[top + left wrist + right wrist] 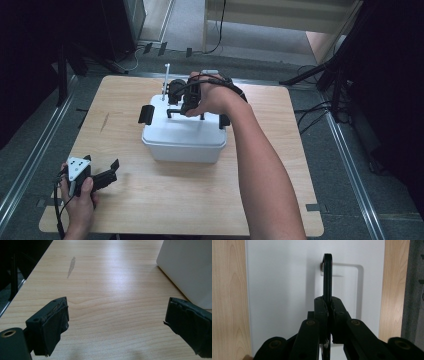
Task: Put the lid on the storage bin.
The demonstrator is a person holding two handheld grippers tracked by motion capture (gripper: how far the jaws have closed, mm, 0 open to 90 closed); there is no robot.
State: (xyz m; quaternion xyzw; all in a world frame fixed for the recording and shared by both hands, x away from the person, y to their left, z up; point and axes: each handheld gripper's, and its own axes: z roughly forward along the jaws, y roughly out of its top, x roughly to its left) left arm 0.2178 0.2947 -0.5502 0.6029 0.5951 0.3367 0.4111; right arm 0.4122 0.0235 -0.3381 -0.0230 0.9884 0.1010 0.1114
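Right now my right gripper [328, 307] is clamped on the black handle [327, 277] of the white box's lid [284, 285], jaws pinched tight w/ the handle upright between them, approx. mid-lid. White box [182, 142] sits at table [150, 210] centre, black latches on its left & right ends. My left gripper [102, 176] rests near the table's near-left corner, jaws wide apart, nothing between them, box just beyond its right jaw.
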